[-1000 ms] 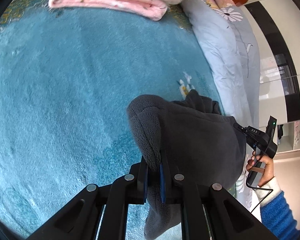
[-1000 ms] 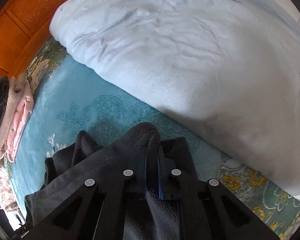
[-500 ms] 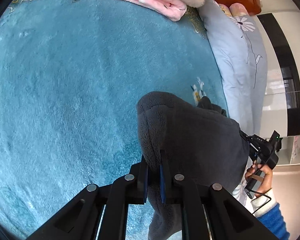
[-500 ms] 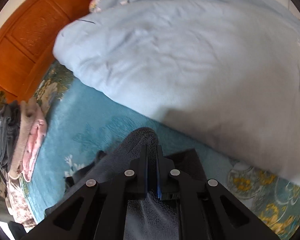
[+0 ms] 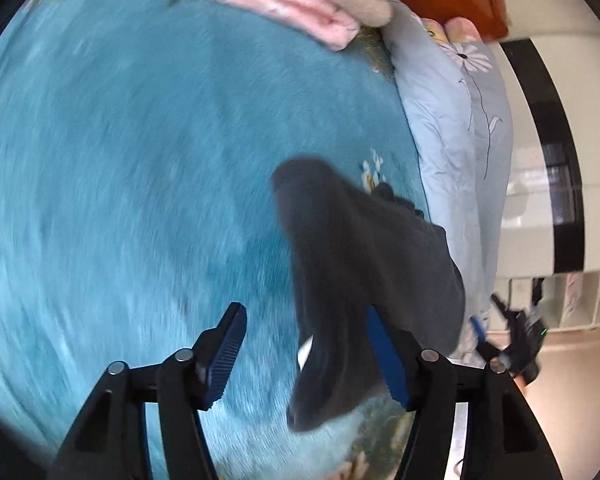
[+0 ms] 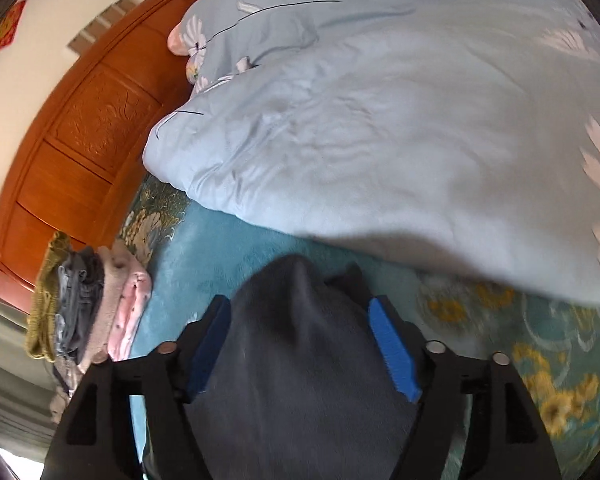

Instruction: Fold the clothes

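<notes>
The left tool (image 5: 304, 354) has just been opening, and its blue pads (image 5: 225, 354) now stand wide apart. A fold of the dark grey fleece garment (image 5: 360, 264) hangs between them, lying against the pad at 3 o'clock and well clear of the one at 9 o'clock, so nothing is clamped. The right tool (image 6: 300, 350) has likewise just been opening. The same garment (image 6: 296, 360) fills the gap between its spread pads, and its raised fold reaches past the tips toward 12 o'clock. Whether the cloth touches those pads cannot be told.

The garment lies on a teal plush blanket (image 5: 120, 180) that covers the bed. In the left wrist view it runs from the tool toward 1 o'clock. The picture is blurred by motion. At 4 o'clock, past the garment's edge, the other tool shows small and smeared.

Farther off, a pale blue duvet with flower prints (image 6: 380, 120) is heaped along the blanket's edge, from 12 to 3 o'clock in the right wrist view. A stack of folded clothes (image 6: 92, 300), pink, beige, grey and olive, sits at 9 o'clock there. Behind it stands an orange wooden headboard (image 6: 80, 140).
</notes>
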`<act>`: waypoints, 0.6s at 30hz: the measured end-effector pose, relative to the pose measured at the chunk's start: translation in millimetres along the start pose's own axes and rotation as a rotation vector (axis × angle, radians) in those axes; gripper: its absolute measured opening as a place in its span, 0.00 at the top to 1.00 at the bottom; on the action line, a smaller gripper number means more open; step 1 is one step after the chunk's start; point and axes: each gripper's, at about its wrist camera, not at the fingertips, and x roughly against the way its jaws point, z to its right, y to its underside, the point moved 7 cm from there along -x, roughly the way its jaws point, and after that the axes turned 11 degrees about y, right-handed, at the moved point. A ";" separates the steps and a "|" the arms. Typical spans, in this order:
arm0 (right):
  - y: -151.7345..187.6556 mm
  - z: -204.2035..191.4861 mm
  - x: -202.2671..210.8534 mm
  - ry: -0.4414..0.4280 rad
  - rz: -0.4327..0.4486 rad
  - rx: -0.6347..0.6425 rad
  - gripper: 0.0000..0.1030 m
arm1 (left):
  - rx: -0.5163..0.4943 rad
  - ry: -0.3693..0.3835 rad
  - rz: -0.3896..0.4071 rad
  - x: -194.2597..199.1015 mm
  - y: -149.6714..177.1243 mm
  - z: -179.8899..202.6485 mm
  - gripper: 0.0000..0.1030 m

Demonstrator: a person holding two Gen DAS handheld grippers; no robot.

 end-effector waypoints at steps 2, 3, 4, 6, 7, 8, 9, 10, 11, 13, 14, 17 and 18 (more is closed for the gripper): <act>20.3 25.9 6.4 0.012 -0.021 -0.054 0.26 | 0.039 -0.003 -0.006 2.1 20.2 -8.0 0.32; 33.0 40.5 6.8 0.024 -0.043 -0.092 0.26 | 0.053 -0.007 0.001 4.2 29.6 -10.1 0.31; 47.6 56.6 7.2 0.031 -0.067 -0.136 0.26 | 0.073 -0.013 0.008 4.1 39.4 -11.8 0.28; 71.7 77.8 4.9 0.031 -0.109 -0.199 0.26 | 0.127 0.017 -0.010 -1.4 62.7 -11.8 0.21; 81.6 84.9 3.5 0.028 -0.125 -0.223 0.26 | 0.143 0.047 -0.041 -8.9 73.2 -8.7 0.18; 90.4 89.9 1.8 0.020 -0.139 -0.243 0.26 | 0.146 0.055 -0.074 -17.5 81.3 -4.6 0.18; 98.5 92.5 -1.2 0.011 -0.151 -0.261 0.25 | 0.149 0.063 -0.108 -26.0 89.4 -0.4 0.18; 105.9 94.4 -4.3 0.000 -0.161 -0.278 0.25 | 0.148 0.073 -0.137 -34.6 96.3 4.5 0.18; 109.5 92.4 -7.8 -0.018 -0.166 -0.288 0.25 | 0.128 0.090 -0.149 -44.0 99.1 11.8 0.18; 113.4 85.5 -15.3 -0.069 -0.171 -0.306 0.25 | 0.092 0.104 -0.144 -60.0 100.0 20.5 0.18; 114.1 81.1 -19.0 -0.100 -0.171 -0.313 0.25 | 0.096 0.089 -0.128 -66.7 99.1 20.5 0.18; 111.1 70.4 -32.4 -0.155 -0.173 -0.325 0.25 | 0.188 0.127 -0.066 -76.8 91.7 18.7 0.18; 109.9 66.4 -37.8 -0.172 -0.175 -0.328 0.25 | 0.215 0.143 -0.048 -79.0 88.7 18.3 0.18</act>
